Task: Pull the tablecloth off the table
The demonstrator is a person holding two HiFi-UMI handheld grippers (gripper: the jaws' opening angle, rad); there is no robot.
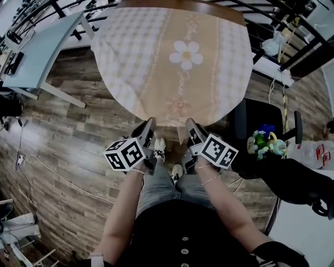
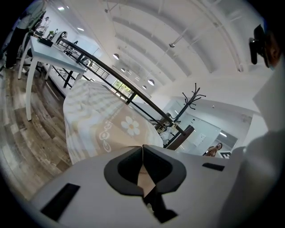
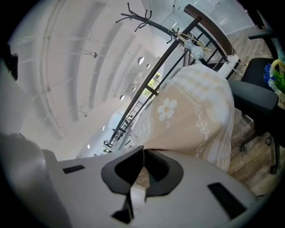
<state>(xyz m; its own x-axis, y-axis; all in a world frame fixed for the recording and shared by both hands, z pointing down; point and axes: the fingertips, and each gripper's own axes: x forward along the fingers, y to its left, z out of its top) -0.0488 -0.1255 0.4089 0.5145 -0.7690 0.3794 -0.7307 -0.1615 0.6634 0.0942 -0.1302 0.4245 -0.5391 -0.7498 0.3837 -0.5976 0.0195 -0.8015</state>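
Left tool (image 1: 151, 123), right tool (image 1: 189, 123): tight on tablecloth (image 1: 151, 57) hem (daisy print)

A wooden table (image 1: 209, 6) shows its brown top only along the far edge. The rest is covered by a beige checked tablecloth (image 1: 141, 57) with a white daisy (image 1: 186, 55) printed on its plain middle band. The cloth's near edge reaches past the table. Below is a wood-plank floor (image 1: 68, 141), where a thin white cable (image 1: 20, 160) trails at the left.
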